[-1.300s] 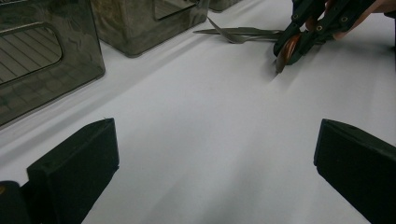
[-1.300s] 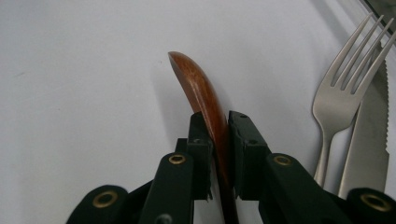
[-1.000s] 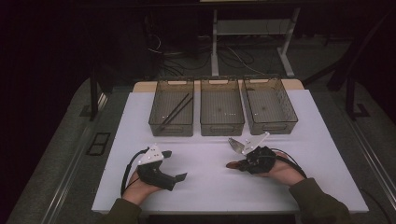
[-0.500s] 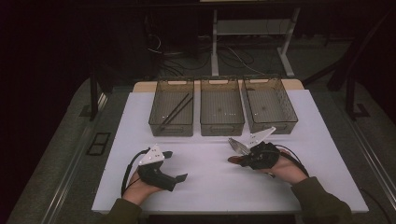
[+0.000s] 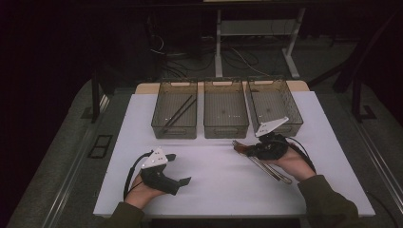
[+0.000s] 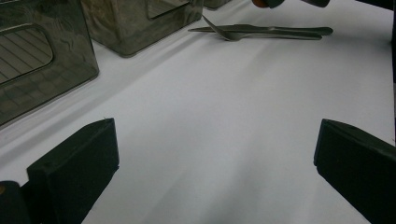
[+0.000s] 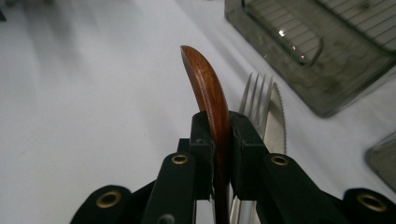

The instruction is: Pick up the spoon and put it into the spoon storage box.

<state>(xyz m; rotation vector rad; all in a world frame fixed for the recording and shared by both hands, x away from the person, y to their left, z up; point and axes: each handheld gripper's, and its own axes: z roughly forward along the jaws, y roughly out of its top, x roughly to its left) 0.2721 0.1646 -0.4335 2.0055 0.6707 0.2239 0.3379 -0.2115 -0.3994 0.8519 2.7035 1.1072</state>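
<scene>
My right gripper [image 7: 220, 126] is shut on a brown wooden utensil [image 7: 205, 79], whose curved end sticks out past the pads. In the high view this right gripper [image 5: 244, 148] hangs a little above the white table, in front of the right bin. Below it lie a metal fork [image 7: 257, 100] and a serrated knife [image 7: 279, 126] side by side on the table, also visible in the high view as fork and knife [image 5: 268, 168]. My left gripper [image 5: 178, 168] rests at the front left, open with nothing between its jaws. From the left gripper [image 6: 215, 163] the fork and knife [image 6: 261, 31] lie far ahead.
Three smoky clear bins stand in a row at the back: the left bin [image 5: 175, 124] holds dark chopsticks [image 5: 178, 113], the middle bin [image 5: 225, 124] and the right bin [image 5: 290, 121] stand beside it. The white table top [image 5: 214, 180] ends just before the person's sleeves.
The right gripper has risen off the table with the wooden utensil and drifted slightly toward the bins. The fork and knife stay on the table. The left gripper has not moved.
</scene>
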